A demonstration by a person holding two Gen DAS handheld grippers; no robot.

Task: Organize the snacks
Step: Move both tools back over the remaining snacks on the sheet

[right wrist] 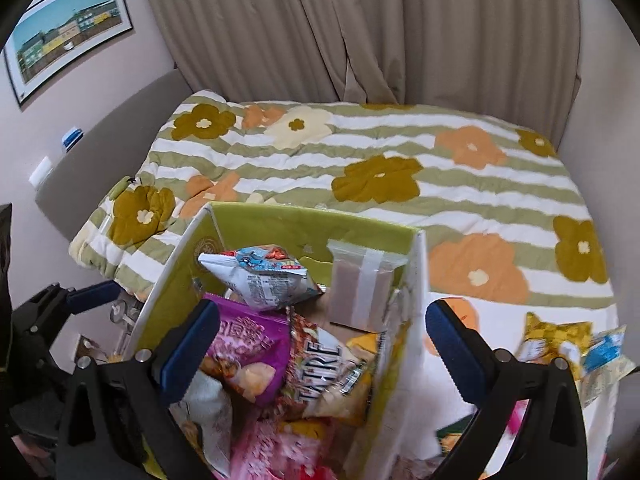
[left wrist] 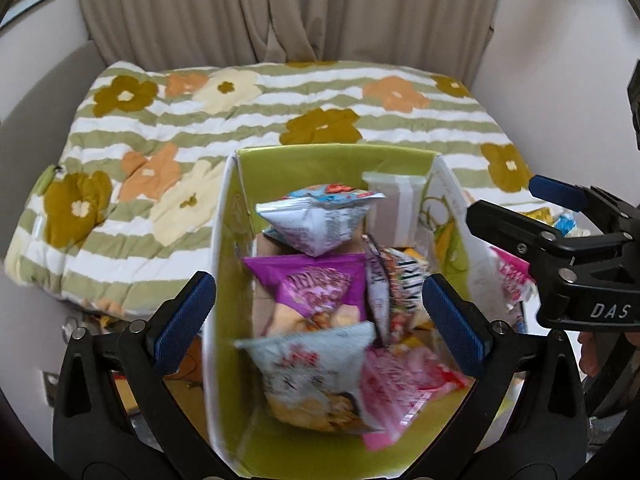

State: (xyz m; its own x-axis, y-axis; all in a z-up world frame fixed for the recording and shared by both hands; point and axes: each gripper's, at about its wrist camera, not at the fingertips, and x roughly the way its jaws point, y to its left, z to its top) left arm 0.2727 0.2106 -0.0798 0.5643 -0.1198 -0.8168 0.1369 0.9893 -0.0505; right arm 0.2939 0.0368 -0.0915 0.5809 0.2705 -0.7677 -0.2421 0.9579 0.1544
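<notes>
My left hand-held gripper [left wrist: 318, 320] hangs over the snack box [left wrist: 340, 151] with its blue ribbed pads spread wide and nothing between them; the purple snack bag [left wrist: 316, 284] lies just below, inside the box. My right hand-held gripper [right wrist: 322, 344] also stands wide and empty, straddling the box's right wall [right wrist: 416, 280], left pad over the snacks, right pad outside above the bed. The box is lime-green card inside, white outside, open-topped. In it I see a crinkled silver-and-blue packet [left wrist: 320, 220] at the far end, a clear zip bag [left wrist: 394, 208] with a white strip upright against the back wall, a packet with bold black lettering [right wrist: 328, 364], a pale blue bag [left wrist: 316, 372] and a pink packet [left wrist: 404, 384] nearest me, both blurred. Loose yellow and blue packets [right wrist: 560, 340] lie on the quilted flower-print bedspread [right wrist: 380, 176] right of the box; their labels are unreadable. Beige curtains [right wrist: 360, 28] hang behind
</notes>
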